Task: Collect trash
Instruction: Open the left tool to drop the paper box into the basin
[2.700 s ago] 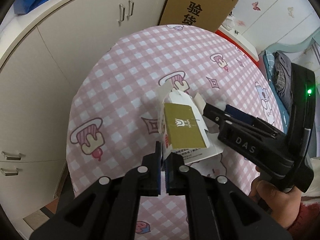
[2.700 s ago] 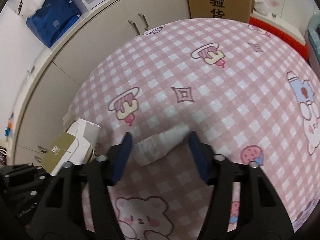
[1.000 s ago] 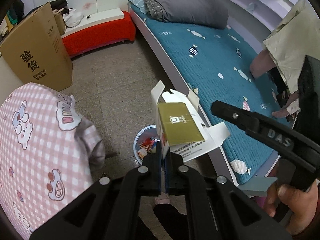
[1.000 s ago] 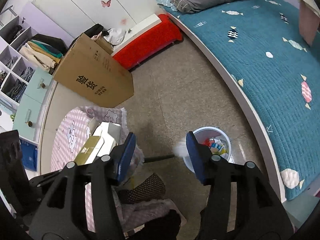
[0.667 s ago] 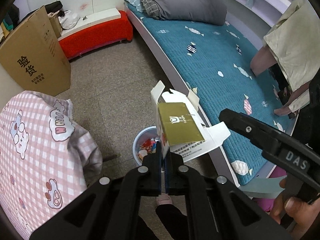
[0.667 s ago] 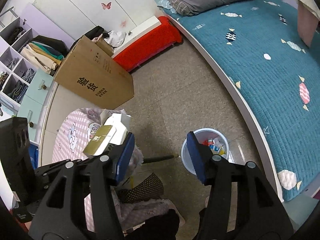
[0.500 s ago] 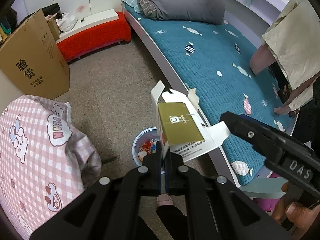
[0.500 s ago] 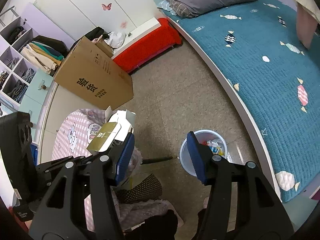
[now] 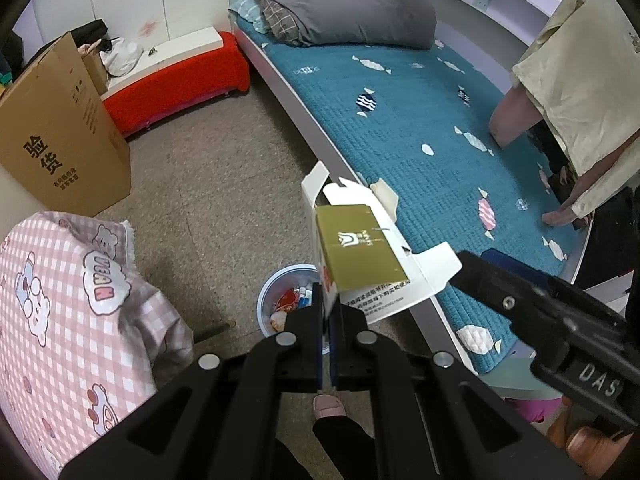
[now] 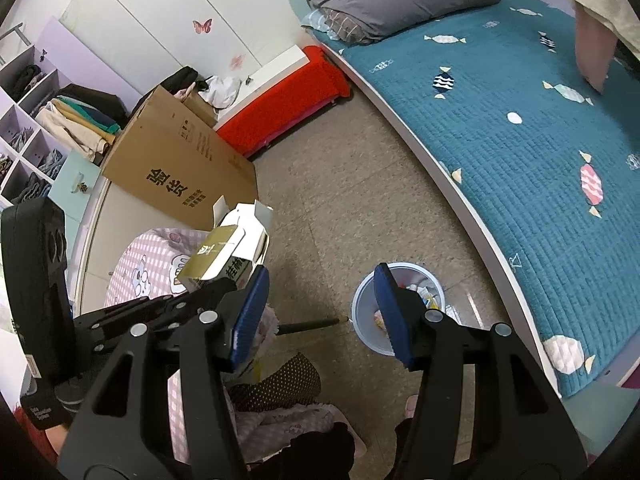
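1. While the left hand-held gripper (image 9: 326, 312) pinches the box (image 9: 362, 252) by one thin wall, the rest hangs off to one side; a jolt could twist the card out of the pressed-together pads
2. Box sits in the air over the floor, just short of the bin (image 9: 286, 300); let go here and it likely lands on the floor or clips the rim
3. Open flaps (image 9: 432, 270) stick out wide; they may catch the bin edge and leave the box perched
4. Bin already holds wrappers; a light box may rest on top and tip out
5. Right hand-held gripper (image 10: 316, 316) is spread and holds nothing, close beside the box; a bump could knock it loose
6. Desk (image 9: 60, 300) cloth hangs near
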Tool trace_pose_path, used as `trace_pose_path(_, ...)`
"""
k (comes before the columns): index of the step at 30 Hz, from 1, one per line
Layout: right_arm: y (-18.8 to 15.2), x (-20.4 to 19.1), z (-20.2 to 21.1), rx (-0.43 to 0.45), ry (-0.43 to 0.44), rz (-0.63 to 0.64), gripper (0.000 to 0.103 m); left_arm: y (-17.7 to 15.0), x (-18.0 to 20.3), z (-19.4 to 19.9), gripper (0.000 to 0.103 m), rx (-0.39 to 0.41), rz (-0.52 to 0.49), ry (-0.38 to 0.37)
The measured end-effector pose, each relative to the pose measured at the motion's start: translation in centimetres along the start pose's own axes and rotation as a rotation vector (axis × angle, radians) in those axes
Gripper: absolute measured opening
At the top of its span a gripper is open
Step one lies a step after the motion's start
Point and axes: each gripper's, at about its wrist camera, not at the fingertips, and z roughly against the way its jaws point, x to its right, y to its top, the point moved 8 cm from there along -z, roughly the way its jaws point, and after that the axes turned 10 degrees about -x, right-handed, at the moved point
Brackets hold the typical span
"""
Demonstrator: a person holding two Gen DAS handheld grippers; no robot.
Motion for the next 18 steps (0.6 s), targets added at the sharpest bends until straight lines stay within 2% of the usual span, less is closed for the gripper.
trace_pose_path(7,-0.1,0.3,0.8,0.021,-0.006,-0.008,0.056,1.0,0.4,0.2,0.005,0.022,0.002,-0.007)
trace_pose_path(8,-0.2,0.3,0.9,0.022,-0.006,-0.01,0.056,1.1,0.5,0.2,0.009,0.017,0.005,-0.018)
trace_pose_path(11,-0.3,0.4,1.2,0.027,-0.009,-0.014,0.057,0.9,0.3,0.0,0.064,0.004,0.017,0.006)
trace_pose_path(18,-0.9,0.0,1.8,0.031,-0.007,0.002,0.058,0.4,-0.4,1.0,0.069,0.029,0.042,0.017)
